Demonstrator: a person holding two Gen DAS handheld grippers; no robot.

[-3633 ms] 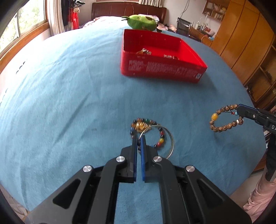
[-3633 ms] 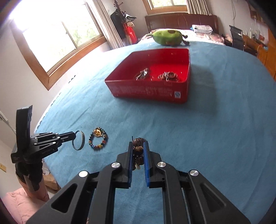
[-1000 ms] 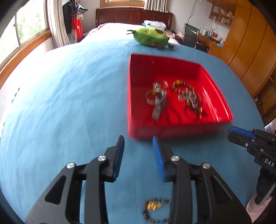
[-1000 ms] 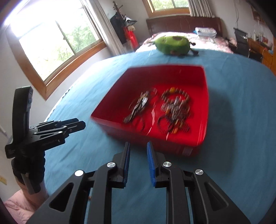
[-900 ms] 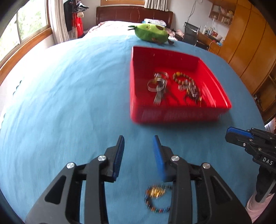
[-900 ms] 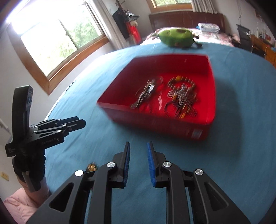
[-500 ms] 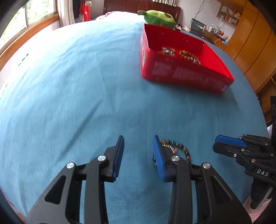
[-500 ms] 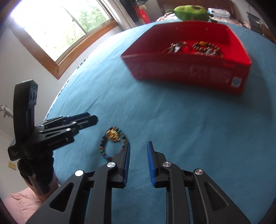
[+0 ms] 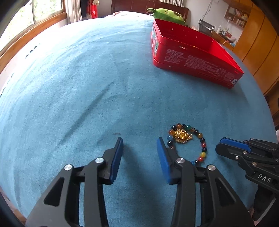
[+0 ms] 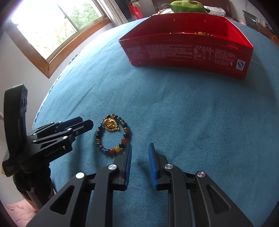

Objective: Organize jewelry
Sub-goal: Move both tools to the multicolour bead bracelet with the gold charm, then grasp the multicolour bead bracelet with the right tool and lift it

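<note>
A multicoloured bead bracelet (image 9: 201, 139) with a gold charm (image 9: 182, 136) lies flat on the blue cloth; it also shows in the right wrist view (image 10: 125, 134). My left gripper (image 9: 139, 142) is open and empty, low over the cloth, its right finger just left of the bracelet. My right gripper (image 10: 139, 147) is open and empty, its left finger at the bracelet's near edge. The red box (image 9: 195, 61) stands beyond, holding jewelry, mostly hidden by its wall (image 10: 188, 52).
The blue cloth (image 9: 78, 87) covers a round table whose edge curves close behind both grippers. A green plush toy (image 9: 167, 15) lies behind the box. A window is at the left, wooden cabinets (image 9: 258, 43) at the right.
Both grippers dropped their bracelets into the red box, opened, then drew back and down to the bead bracelet on the cloth. The silver bangle beside it is gone.
</note>
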